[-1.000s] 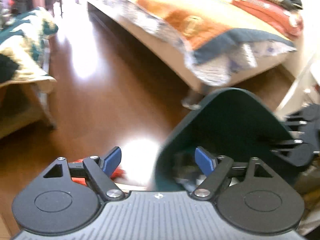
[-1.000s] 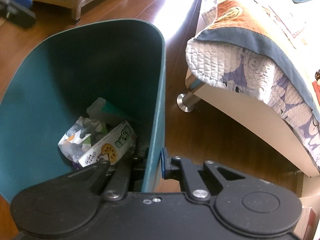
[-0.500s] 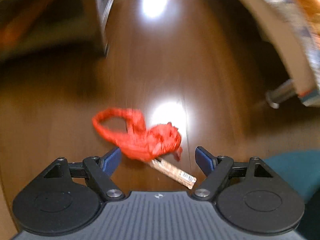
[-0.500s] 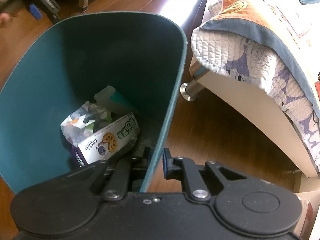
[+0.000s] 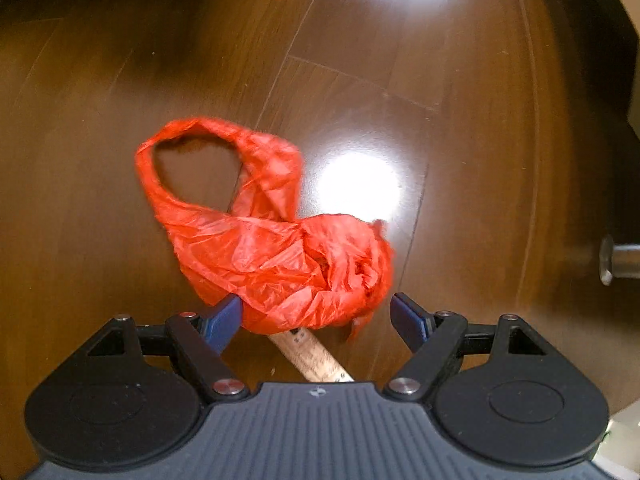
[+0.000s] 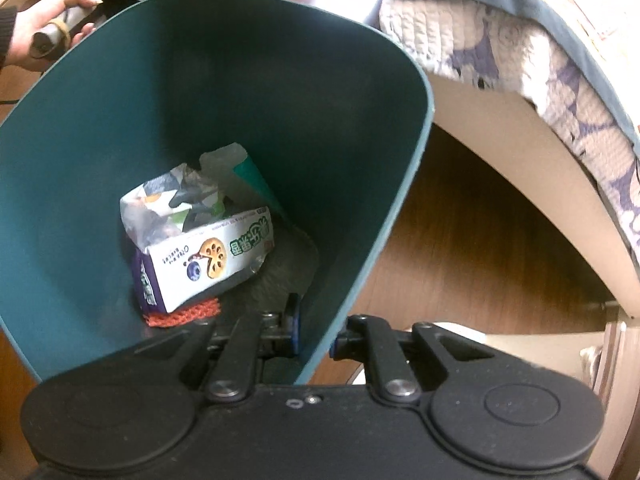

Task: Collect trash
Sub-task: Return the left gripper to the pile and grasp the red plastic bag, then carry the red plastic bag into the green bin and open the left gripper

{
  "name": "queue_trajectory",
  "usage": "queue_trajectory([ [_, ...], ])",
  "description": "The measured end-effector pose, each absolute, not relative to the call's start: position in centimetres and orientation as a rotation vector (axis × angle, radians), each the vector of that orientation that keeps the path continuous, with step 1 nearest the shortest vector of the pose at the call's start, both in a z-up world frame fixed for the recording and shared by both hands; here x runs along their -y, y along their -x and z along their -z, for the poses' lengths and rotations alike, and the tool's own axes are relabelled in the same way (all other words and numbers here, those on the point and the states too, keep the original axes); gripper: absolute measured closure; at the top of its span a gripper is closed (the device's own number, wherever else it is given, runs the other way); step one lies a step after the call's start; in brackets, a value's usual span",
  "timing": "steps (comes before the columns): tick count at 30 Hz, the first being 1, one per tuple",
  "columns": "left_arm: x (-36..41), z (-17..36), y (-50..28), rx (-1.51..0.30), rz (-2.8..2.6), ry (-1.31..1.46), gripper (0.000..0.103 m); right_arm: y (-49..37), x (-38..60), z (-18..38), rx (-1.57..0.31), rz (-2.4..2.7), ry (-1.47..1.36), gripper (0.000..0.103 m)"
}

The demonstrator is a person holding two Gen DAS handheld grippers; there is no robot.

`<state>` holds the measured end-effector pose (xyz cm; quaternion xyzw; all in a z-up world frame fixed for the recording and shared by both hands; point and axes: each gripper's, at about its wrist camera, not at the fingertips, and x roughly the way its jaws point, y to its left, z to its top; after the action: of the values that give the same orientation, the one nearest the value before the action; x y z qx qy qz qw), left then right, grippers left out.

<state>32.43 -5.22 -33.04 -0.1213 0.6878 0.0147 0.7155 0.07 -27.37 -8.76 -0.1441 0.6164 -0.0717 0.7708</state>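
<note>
Left wrist view. The left gripper (image 5: 316, 318) points down at a dark wooden floor (image 5: 472, 128). Its blue-padded fingers (image 5: 222, 320) stand wide apart, with nothing clamped between them. A crumpled red plastic bag (image 5: 276, 248) lies on the floor directly ahead of the fingers, its lower edge falling between the two pads. The left pad sits just at the bag's edge; contact cannot be confirmed. The bag's handle loop (image 5: 160, 168) extends toward the upper left. A flat tan strip with printed marks (image 5: 312, 354) protrudes from under the bag toward the gripper body. At the right edge, a metal furniture foot (image 5: 616, 258) is visible.

Right wrist view. At the upper left, the person's left hand (image 6: 36, 28) grips a handle. Below and to the right, a teal trash bin (image 6: 100, 128) is tilted with its opening toward the camera. Inside it lie a white and purple snack package (image 6: 204, 264), crumpled printed wrappers (image 6: 172, 196) behind it, and a piece of orange mesh (image 6: 184, 314) beneath it. The right gripper (image 6: 316, 332) has its fingers closed on the bin's rim wall: one pad inside the bin, one outside. To the right, a bed with a quilted blanket (image 6: 520, 40) stands above the wooden floor.
</note>
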Motion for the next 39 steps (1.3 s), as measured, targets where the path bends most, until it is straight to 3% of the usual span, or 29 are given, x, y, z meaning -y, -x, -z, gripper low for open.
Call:
queue_trajectory([
  [6,6.4,34.4,-32.7,-1.502,-0.044,0.235,0.022,0.6,27.7,9.6,-1.367,0.155,0.287,0.090],
  [8,6.6,34.5,-32.8,-1.488,-0.038,0.239,0.026,0.6,27.8,9.9,-1.376,0.155,0.271,0.090],
  [12,6.7,34.0,-32.5,-1.480,-0.003,0.268,0.063,0.8,28.1,10.2,-1.385,0.159,0.252,0.089],
  [16,7.2,33.6,-32.4,-1.463,-0.006,0.221,0.074,0.7,28.1,10.3,-1.389,0.167,0.245,0.089],
  [28,6.5,28.5,-30.0,-1.424,0.102,0.150,0.078,0.8,27.7,10.0,-1.353,0.203,0.284,0.091],
  [39,7.2,15.1,-23.5,-1.222,0.381,0.031,0.078,0.5,26.0,8.9,-1.284,0.203,0.362,0.093],
])
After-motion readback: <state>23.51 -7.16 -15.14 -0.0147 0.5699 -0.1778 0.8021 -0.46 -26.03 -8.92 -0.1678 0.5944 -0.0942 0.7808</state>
